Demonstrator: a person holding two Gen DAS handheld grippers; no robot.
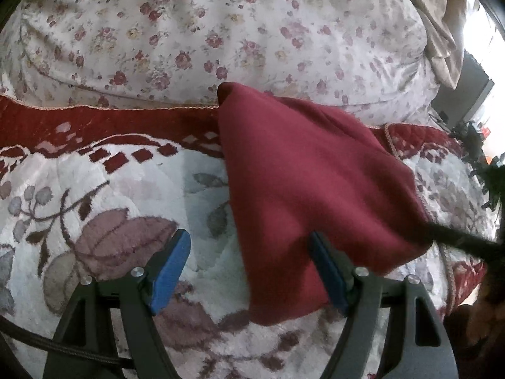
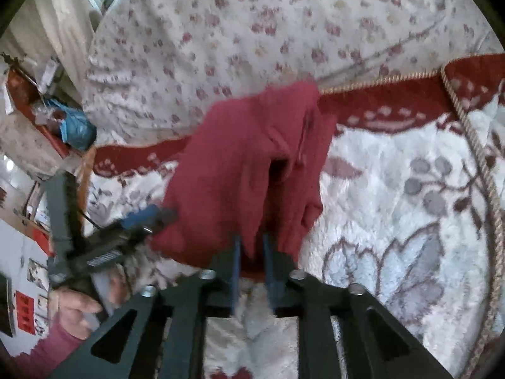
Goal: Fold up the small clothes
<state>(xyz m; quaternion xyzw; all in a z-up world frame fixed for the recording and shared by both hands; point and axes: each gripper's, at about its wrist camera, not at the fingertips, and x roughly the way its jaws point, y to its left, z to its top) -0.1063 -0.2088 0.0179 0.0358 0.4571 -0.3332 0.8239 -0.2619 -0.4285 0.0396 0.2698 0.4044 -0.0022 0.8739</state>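
We work over a wide bed spread with a plush blanket point(image 1: 94, 195), white with mauve leaves, a dark red border and a corded edge point(image 2: 473, 145); behind it lies a quilt point(image 1: 221, 31) printed with small roses. That leaves plenty of flat, soft room in front of us and to both sides, while the clutter beyond the bed's edge in the right wrist view stays well apart from the work

The small red garment point(image 1: 309, 183) hangs lifted above the blanket, one corner peaking up near the red border, its lower hem draping toward us. It looks like a light, thick-knit fleece: limp, not slippery, prone to sag and bunch, so we judge it best taken at hems and corners and not mid-panel

The right tongs point(image 2: 252, 262) are nearly together, pinching a fold of the garment's lower edge between their blue pads. The left tongs point(image 1: 249, 268) stand wide apart; the cloth drapes over one blue finger point(image 1: 325, 271) and the other hangs free, so nothing is clamped there. A hand point(image 2: 79, 306) grips the left tool's handle, sleeve just showing
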